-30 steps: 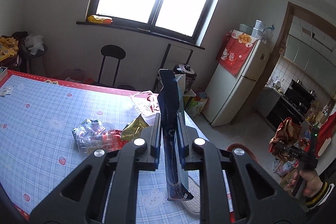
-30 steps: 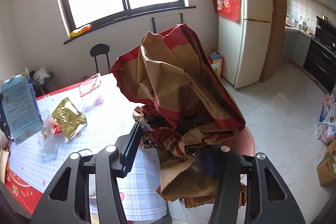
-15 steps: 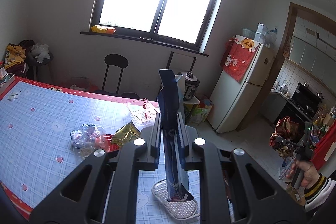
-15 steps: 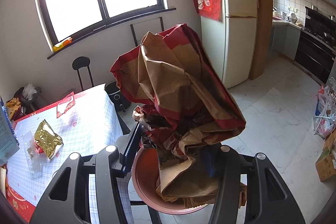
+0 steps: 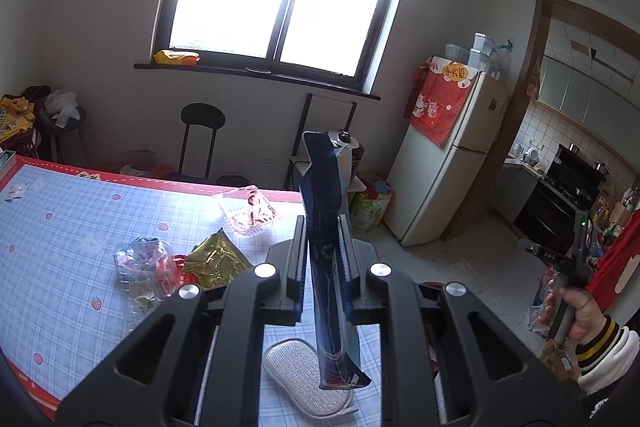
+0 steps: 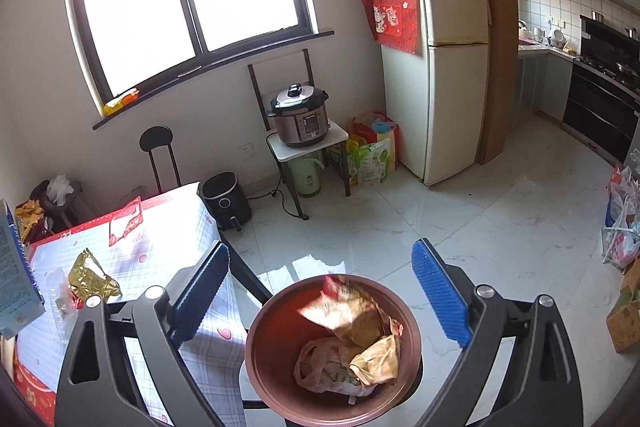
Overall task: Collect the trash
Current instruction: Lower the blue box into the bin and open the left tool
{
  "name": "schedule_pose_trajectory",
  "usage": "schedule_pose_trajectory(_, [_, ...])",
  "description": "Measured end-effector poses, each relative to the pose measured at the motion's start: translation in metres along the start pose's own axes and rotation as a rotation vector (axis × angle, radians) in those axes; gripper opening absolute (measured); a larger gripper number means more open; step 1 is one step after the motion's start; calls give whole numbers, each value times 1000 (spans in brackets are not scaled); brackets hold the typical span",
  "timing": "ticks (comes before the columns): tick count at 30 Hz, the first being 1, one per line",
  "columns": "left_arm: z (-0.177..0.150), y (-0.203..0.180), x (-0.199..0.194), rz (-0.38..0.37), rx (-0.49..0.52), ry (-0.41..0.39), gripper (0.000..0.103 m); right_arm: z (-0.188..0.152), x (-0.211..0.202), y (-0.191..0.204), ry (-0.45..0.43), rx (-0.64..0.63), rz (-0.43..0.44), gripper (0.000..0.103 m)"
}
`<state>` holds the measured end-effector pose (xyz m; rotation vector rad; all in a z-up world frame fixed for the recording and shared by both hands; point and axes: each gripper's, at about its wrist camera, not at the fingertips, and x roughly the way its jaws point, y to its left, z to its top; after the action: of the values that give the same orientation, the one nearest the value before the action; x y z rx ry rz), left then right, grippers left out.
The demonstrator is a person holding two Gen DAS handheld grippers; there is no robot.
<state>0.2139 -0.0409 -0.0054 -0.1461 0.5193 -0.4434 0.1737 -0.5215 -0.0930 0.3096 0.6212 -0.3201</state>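
My left gripper (image 5: pixel 323 227) is shut on a flat dark blue box (image 5: pixel 326 267), held upright on edge above the table's corner. That box also shows at the left edge of the right wrist view (image 6: pixel 12 267). My right gripper (image 6: pixel 320 247) hangs over a brown round bin (image 6: pixel 256 347) on the floor, its jaws opening with nothing between the blue pads (image 6: pixel 440 291). A crumpled red-and-brown paper bag (image 6: pixel 360 315) lies in the bin on a plastic bag, partly blurred. A gold wrapper (image 5: pixel 216 259), clear plastic packaging (image 5: pixel 144 263) and a clear tray (image 5: pixel 248 211) lie on the table.
The table (image 5: pixel 60 227) has a blue checked cloth with a red border; a white pad (image 5: pixel 304 375) lies near its front edge. A fridge (image 6: pixel 452 67), a pressure cooker (image 6: pixel 300 115) on a small stand, a black stool (image 6: pixel 158 155) and floor bags (image 6: pixel 624 227) stand around.
The right jaws have opened and the paper bag has dropped from them into the bin. Both views have shifted away from the table toward the bin.
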Motion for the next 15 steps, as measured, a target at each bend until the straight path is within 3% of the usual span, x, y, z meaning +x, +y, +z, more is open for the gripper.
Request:
schedule_pose_trajectory(8, [3, -42, 26, -117, 61, 26, 17, -3, -45, -11, -57, 26, -40, 97])
schedule_pose_trajectory(15, [-1, -96, 72, -253, 113, 78, 17, -19, -79, -39, -55, 40, -85, 97])
